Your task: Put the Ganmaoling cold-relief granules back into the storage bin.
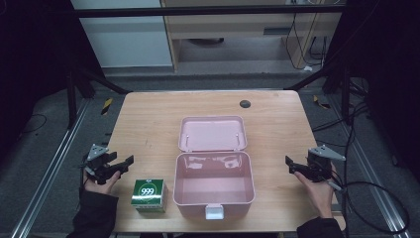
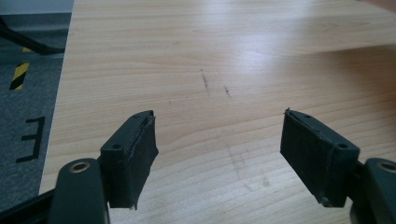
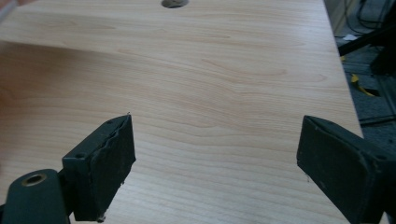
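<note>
Count of things on the table (image 1: pixel 148 124)

One pink box (image 1: pixel 214 191) stands open at the middle; one green carton (image 1: pixel 149 195) sits just left of the box; two grippers flank it, the left gripper (image 1: pixel 121 166) and the right gripper (image 1: pixel 292 166), each with two jaws.

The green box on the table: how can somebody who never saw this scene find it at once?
Find the open pink case on the wooden table. Beside its left wall, near the front edge, stands the small green box, marked 999 in a white circle.

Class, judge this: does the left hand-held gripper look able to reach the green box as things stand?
Probably yes: the left hand-held gripper is open, and bare table lies between it and the green box.
</note>
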Motion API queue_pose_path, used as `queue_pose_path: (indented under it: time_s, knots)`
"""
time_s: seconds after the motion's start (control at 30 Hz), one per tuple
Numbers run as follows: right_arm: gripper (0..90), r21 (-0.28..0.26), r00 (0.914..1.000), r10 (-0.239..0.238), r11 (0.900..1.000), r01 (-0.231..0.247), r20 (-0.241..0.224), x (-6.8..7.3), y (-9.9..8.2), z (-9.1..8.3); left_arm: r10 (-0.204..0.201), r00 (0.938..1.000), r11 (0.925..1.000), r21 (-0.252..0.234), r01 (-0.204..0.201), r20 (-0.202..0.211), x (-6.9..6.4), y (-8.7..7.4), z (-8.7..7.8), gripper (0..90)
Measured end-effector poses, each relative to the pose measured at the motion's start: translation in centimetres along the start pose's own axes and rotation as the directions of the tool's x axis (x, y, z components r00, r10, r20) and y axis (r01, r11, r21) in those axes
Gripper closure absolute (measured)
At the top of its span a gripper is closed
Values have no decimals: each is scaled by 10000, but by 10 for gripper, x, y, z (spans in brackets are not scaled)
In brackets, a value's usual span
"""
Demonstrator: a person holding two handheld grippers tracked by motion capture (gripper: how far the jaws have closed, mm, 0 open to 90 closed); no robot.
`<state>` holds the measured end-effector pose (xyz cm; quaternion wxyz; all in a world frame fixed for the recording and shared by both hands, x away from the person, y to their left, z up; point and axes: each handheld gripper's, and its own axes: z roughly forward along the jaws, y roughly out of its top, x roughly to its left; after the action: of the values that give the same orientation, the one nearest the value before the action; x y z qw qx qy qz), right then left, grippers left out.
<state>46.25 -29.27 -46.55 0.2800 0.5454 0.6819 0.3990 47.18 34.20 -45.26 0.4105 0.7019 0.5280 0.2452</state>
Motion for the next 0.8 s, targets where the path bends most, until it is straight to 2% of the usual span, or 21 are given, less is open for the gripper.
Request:
queue_pose_path:
  time_s: [0.07,0.27,0.33,0.37,0.47,0.5,0.6,0.63,0.67,0.7,0.73,0.77,0.8]
  knots:
    - [122,17,9997,-256,9997,256,-53,2,0,0,50,9999,10000,-70,-49,128,-2,2,-2,274]
    - [127,46,9995,-277,9996,278,-119,4,3,-2,213,9980,9997,-89,-208,590,-3,6,-6,295]
    - [126,38,9994,-338,9994,339,-87,4,3,-3,380,9957,9993,-28,-379,844,-3,9,-10,298]
    - [125,47,9993,-348,9994,349,-122,4,3,-4,380,9957,9993,-28,-379,844,-3,9,-10,304]
    - [124,-31,9990,-313,9995,312,-327,4,3,-5,614,9908,9979,112,-632,1208,-4,12,-12,304]
    - [122,2,9987,-432,9991,432,-256,5,3,-4,770,9861,9962,284,-821,1472,-6,13,-11,302]
    - [122,78,9983,-527,9986,529,-238,6,3,-4,1100,9774,9917,461,-1201,1807,-9,16,-9,297]
    - [122,78,9983,-527,9986,529,-238,6,3,-4,1100,9774,9917,461,-1201,1807,-9,16,-9,297]
    - [122,78,9972,-728,9973,730,-186,5,3,-3,1283,9690,9885,517,-1421,2111,-12,19,-9,297]
    - [122,65,9973,-720,9974,721,-157,5,3,-3,1438,9647,9858,536,-1592,2206,-13,20,-9,297]
    - [122,55,9974,-703,9975,704,-187,5,3,-3,1591,9607,9832,515,-1750,2276,-15,21,-10,298]
    - [122,55,9974,-703,9975,704,-187,5,3,-3,1591,9607,9832,515,-1750,2276,-15,21,-10,298]
    - [122,106,9970,-740,9972,743,-234,6,4,-2,1853,9517,9777,513,-2036,2449,-16,25,-13,298]
